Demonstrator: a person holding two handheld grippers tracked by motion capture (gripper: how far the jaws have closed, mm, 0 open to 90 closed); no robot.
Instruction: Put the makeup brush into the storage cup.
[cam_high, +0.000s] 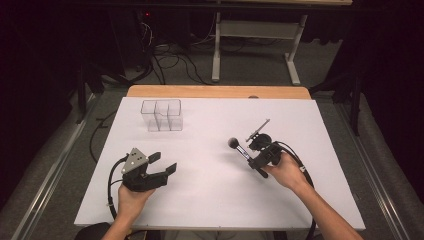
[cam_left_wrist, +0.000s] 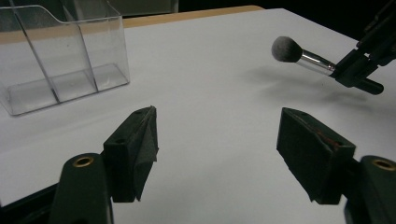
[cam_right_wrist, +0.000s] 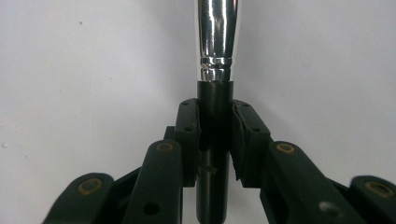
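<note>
A makeup brush (cam_high: 240, 148) with a dark fluffy head, silver ferrule and black handle is held above the white table, right of centre. My right gripper (cam_high: 256, 160) is shut on its black handle (cam_right_wrist: 214, 135), and the jaws press it from both sides. In the left gripper view the brush (cam_left_wrist: 299, 55) points left, off the surface, with its shadow below. My left gripper (cam_high: 162, 163) rests at the front left, open, with nothing between its pads (cam_left_wrist: 140, 140). A clear three-compartment holder (cam_high: 161, 115) stands empty at the back left.
A white sheet (cam_high: 210, 200) covers the table, and a wooden edge (cam_high: 215, 91) shows at the back. A thin rod (cam_high: 258, 128) sticks up from the right gripper. Cables and a table frame lie on the floor beyond.
</note>
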